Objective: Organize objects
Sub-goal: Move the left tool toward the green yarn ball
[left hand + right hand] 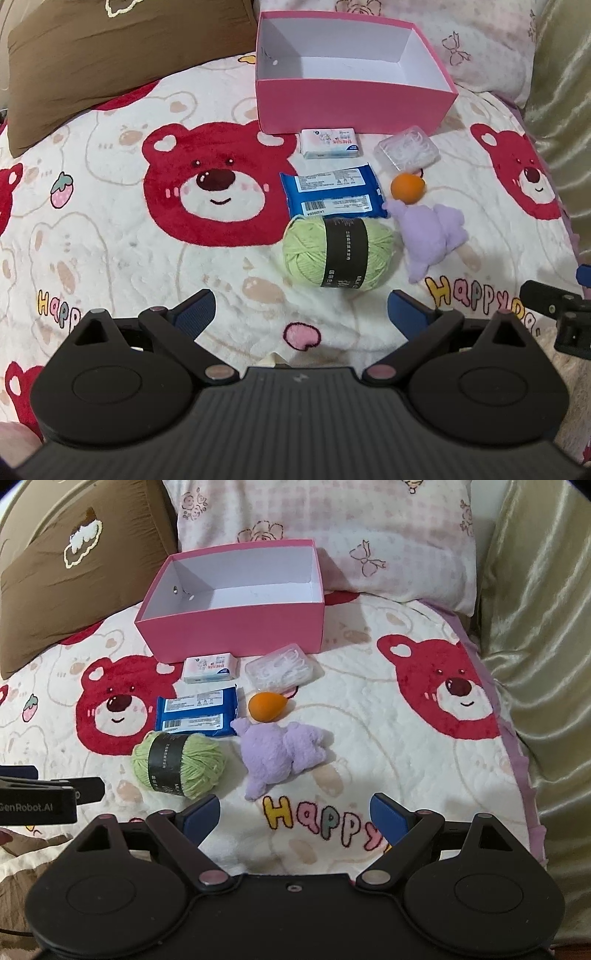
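Observation:
An empty pink box [354, 105] [236, 631] stands at the far side of the bear-print blanket. In front of it lie a small white tissue pack [330, 143] [210, 668], a clear plastic case [406, 147] [280, 668], a blue wipes pack [332, 192] [197, 712], an orange sponge [407, 187] [266, 706], a purple plush toy [434, 236] [282, 755] and a green yarn ball [338, 253] [181, 762]. My left gripper [301, 314] stands open just short of the yarn, holding nothing. My right gripper [295, 814] is open and empty, near the plush.
A brown pillow [110, 55] [74, 572] lies at the back left and a pink floral pillow [332, 535] behind the box. A shiny gold cover [535, 664] rises along the right edge. The blanket [110, 221] spreads left of the objects.

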`<state>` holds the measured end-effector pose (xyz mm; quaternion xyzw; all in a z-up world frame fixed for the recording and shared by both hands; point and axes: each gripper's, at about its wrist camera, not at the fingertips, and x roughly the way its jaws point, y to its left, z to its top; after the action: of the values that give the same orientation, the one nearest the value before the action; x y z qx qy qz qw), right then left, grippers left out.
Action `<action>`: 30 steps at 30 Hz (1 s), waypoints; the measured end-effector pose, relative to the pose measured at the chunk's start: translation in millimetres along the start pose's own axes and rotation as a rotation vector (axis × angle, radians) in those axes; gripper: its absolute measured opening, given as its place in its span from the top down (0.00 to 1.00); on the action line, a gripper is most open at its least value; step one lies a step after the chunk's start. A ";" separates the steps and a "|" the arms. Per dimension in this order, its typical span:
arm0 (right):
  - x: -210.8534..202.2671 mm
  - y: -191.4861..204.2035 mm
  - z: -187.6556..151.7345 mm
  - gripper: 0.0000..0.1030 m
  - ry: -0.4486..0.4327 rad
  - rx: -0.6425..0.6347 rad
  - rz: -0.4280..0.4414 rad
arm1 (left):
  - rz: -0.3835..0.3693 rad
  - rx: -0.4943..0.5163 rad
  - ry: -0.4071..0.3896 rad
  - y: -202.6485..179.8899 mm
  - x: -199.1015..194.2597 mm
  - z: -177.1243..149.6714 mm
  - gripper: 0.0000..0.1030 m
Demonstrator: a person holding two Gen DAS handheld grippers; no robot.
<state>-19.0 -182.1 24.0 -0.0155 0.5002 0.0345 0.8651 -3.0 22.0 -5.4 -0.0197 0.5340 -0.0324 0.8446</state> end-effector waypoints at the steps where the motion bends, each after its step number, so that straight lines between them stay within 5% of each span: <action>1: 0.2 0.1 -0.2 0.11 0.000 -0.002 0.003 | 0.004 0.003 -0.001 -0.5 0.1 -0.2 0.02; 30: 3.8 3.1 -2.7 0.11 0.008 -0.031 0.023 | -0.029 0.038 0.026 -8.4 4.2 -2.5 0.02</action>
<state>-19.6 -179.0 19.4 -0.0233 0.5033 0.0524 0.8622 -3.7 13.3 -9.7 -0.0112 0.5438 -0.0551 0.8373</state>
